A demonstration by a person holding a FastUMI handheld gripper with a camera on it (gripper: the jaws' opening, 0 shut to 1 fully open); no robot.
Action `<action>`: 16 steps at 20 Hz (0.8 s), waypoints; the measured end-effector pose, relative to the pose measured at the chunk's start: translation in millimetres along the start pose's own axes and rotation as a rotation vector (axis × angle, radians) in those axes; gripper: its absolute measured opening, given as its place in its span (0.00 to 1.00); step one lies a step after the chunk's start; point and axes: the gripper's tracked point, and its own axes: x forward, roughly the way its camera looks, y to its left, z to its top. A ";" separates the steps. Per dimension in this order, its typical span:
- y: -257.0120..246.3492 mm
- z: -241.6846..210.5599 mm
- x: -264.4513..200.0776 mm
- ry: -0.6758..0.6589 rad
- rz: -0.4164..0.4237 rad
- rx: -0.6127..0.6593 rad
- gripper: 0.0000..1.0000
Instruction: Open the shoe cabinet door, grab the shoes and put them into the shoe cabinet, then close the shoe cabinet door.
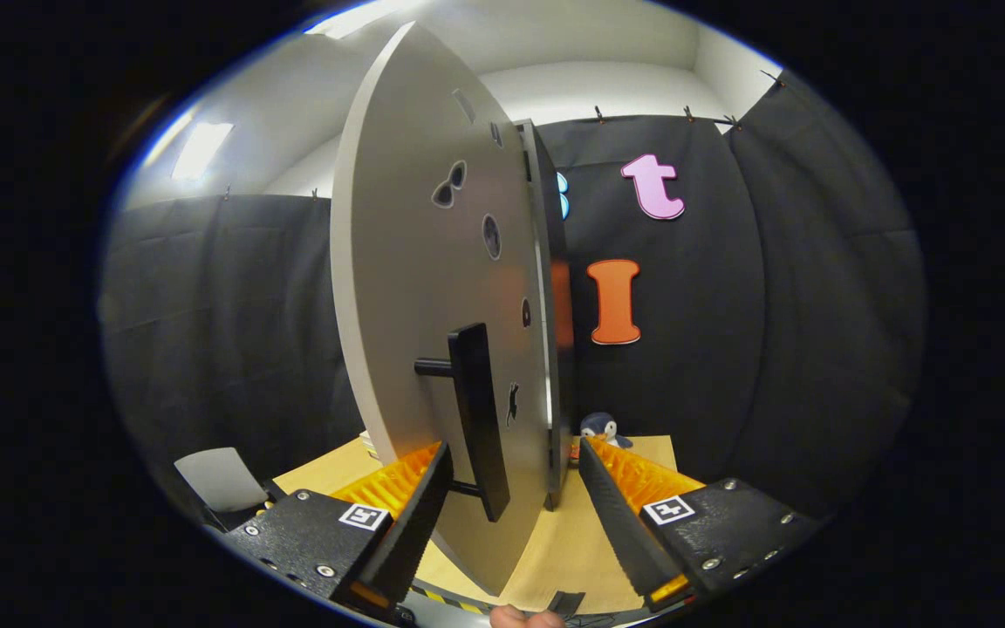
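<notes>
Black cloth walls and a white ceiling are seen beyond the tongs (516, 488), above a pale wooden desk (572, 532). The tongs are held wide open, with nothing gripped. Between the fingers the grey shoe cabinet door (433, 288) is seen swung open and edge-on, its black bar handle (478, 419) standing just inside the left finger; whether they touch cannot be told. The shoe cabinet (548, 314) is seen just behind the door. A small penguin toy (600, 427) is seen beyond the right finger.

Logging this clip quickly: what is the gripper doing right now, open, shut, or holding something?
Gripper: open, its fingers either side of the door handle, not pressing on it.
</notes>
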 end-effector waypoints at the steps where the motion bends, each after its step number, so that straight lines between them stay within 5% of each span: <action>1: 4.6 1.0 3.7 0.007 0.003 -0.002 0.90; 16: 115.4 11.1 69.4 0.023 -0.090 0.002 0.90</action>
